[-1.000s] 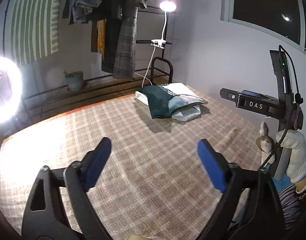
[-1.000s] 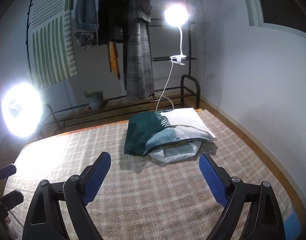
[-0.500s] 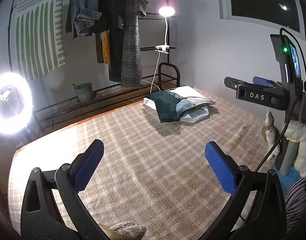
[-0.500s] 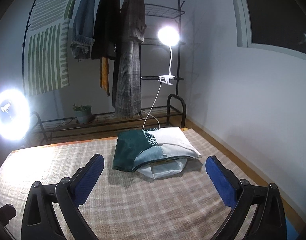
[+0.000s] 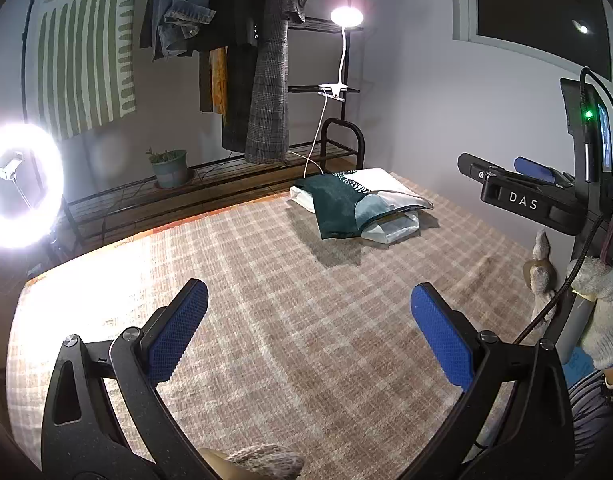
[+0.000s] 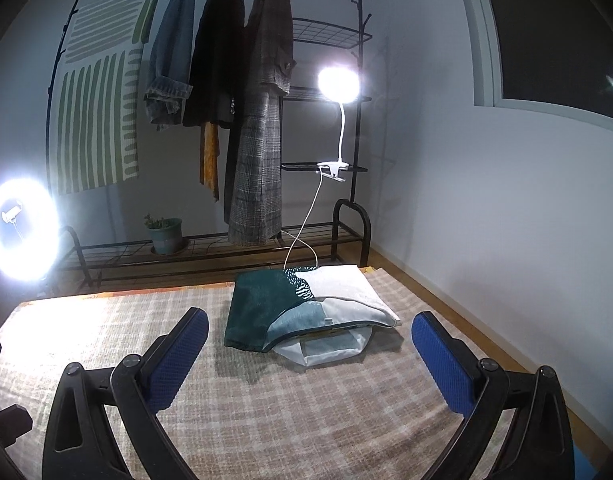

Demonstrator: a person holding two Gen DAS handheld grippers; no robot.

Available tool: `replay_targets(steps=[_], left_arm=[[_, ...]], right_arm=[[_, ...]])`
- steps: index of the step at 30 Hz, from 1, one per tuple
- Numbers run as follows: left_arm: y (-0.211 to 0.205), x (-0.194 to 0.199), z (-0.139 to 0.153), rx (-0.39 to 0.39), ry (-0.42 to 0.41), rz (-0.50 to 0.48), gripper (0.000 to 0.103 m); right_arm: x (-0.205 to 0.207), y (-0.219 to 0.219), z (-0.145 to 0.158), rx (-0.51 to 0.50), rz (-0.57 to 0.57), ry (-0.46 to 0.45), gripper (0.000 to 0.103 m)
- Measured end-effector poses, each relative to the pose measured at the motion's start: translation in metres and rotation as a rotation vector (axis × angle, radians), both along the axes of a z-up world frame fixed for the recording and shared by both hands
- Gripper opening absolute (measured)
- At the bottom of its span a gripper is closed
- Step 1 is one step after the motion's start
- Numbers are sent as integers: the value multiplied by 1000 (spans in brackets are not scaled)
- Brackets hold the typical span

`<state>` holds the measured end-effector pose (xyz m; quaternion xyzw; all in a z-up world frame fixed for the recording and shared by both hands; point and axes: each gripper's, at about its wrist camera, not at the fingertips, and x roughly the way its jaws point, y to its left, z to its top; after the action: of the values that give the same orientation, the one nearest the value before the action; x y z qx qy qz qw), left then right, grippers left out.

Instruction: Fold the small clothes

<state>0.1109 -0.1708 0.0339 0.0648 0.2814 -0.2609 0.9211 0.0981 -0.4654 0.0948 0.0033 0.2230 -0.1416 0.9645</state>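
Note:
A pile of folded small clothes (image 5: 358,206), dark green on top over pale blue and white pieces, lies at the far right of the checked beige mat (image 5: 290,320). It also shows in the right wrist view (image 6: 302,312). My left gripper (image 5: 308,334) is open and empty, held above the middle of the mat, well short of the pile. My right gripper (image 6: 310,360) is open and empty, a little in front of the pile. The right gripper's body (image 5: 522,196) shows at the right of the left wrist view, held in a gloved hand (image 5: 602,304).
A clothes rack (image 6: 242,120) with hanging coats stands behind the mat. A ring light (image 5: 18,184) glares at the left, a clip lamp (image 6: 338,84) on the rack. A potted plant (image 6: 166,234) sits on the rack's low shelf. A white wall runs along the right.
Both grippers have risen and tilted up, so the pile sits lower and farther in both views. Both stay open and empty. The pile has not moved.

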Motion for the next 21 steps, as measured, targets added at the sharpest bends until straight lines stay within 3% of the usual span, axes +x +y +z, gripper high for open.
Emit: replay_targets(steps=[21], left_arm=[[-1, -1, -1, 3, 1, 0, 103]], right_arm=[[3, 0, 0, 7, 1, 3, 103]])
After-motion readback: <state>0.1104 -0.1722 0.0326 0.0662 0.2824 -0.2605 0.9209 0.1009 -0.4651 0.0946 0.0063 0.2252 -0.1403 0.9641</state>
